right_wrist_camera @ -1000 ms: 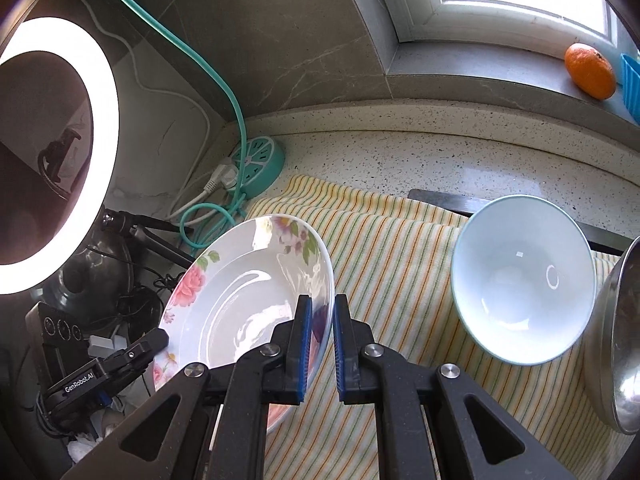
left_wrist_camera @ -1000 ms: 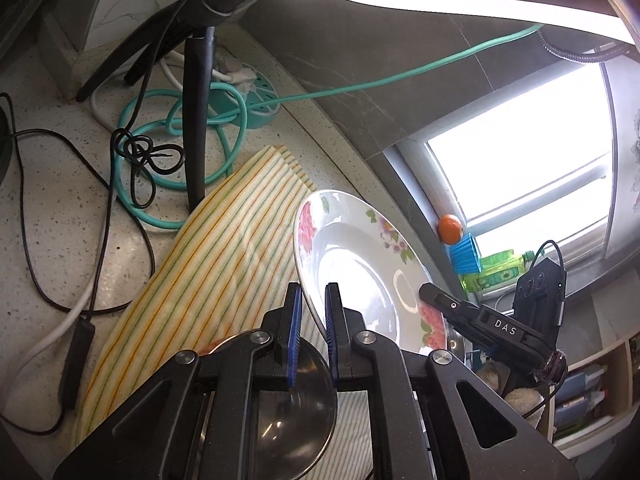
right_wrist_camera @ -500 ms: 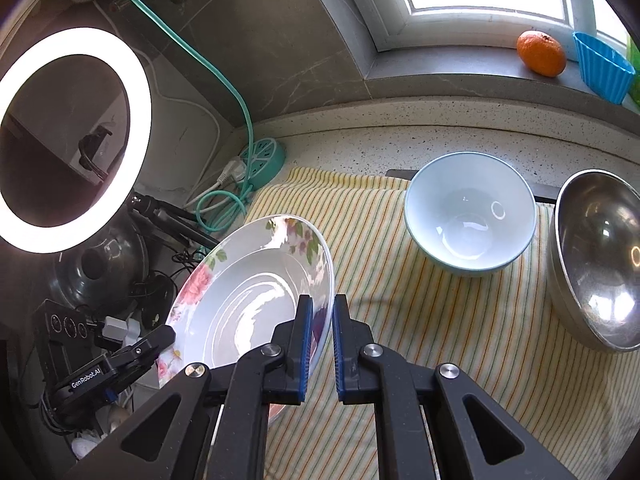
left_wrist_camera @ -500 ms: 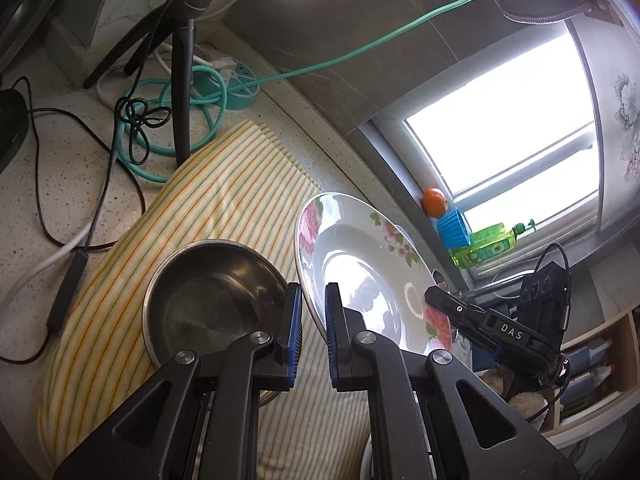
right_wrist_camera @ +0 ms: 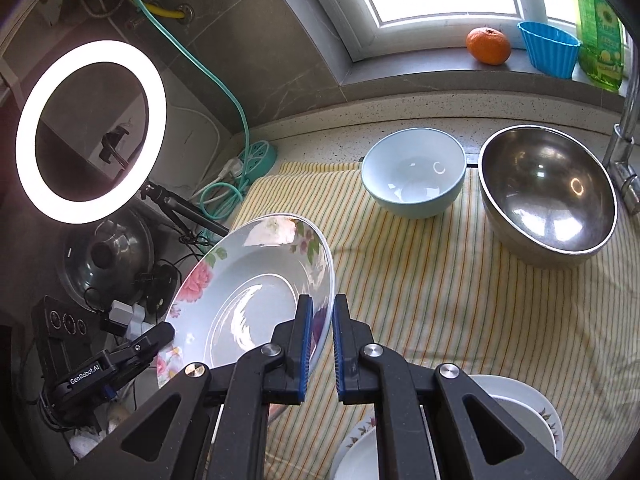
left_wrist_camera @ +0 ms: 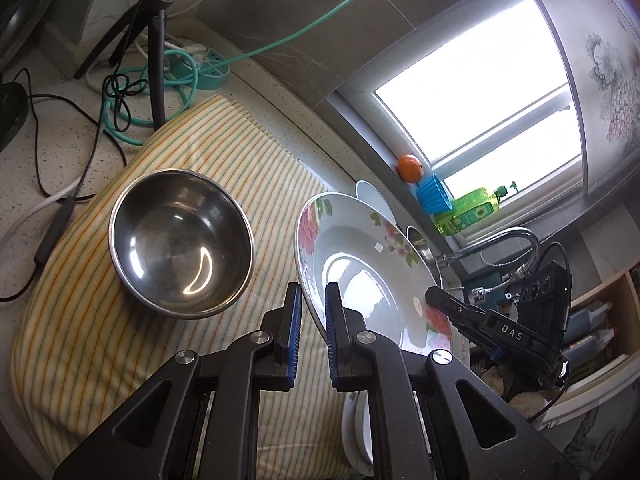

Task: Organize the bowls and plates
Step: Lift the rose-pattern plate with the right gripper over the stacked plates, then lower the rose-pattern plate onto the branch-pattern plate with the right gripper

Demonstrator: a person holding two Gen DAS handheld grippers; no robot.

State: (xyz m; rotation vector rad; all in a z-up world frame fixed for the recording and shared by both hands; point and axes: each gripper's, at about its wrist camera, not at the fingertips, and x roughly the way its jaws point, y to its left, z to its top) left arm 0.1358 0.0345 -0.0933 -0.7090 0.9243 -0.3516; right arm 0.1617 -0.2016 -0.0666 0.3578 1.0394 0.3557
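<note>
A white floral plate [left_wrist_camera: 360, 276] is held in the air between both grippers, tilted on edge. My left gripper [left_wrist_camera: 313, 312] is shut on its near rim. My right gripper [right_wrist_camera: 322, 326] is shut on the opposite rim of the same plate [right_wrist_camera: 256, 288]. The right gripper's body [left_wrist_camera: 500, 328] shows behind the plate in the left wrist view; the left gripper's body [right_wrist_camera: 112, 364] shows in the right wrist view. A steel bowl [left_wrist_camera: 180, 240] sits on the striped cloth [left_wrist_camera: 100, 340]. A pale blue bowl [right_wrist_camera: 414, 172] and a large steel bowl [right_wrist_camera: 548, 196] sit on the cloth [right_wrist_camera: 440, 300].
A stack of plates [right_wrist_camera: 520, 412] lies below the right gripper at the cloth's near edge. A ring light [right_wrist_camera: 90, 132] on a tripod [left_wrist_camera: 156, 40], cables [left_wrist_camera: 120, 92] and a power strip [right_wrist_camera: 256, 156] crowd the left. An orange [right_wrist_camera: 488, 46], blue cup [right_wrist_camera: 548, 48], and tap [right_wrist_camera: 624, 140] stand by the window.
Both grippers have lifted and pulled back with the plate. More of the cloth and the bowls has come into view; the steel bowl below the left gripper is now fully seen.
</note>
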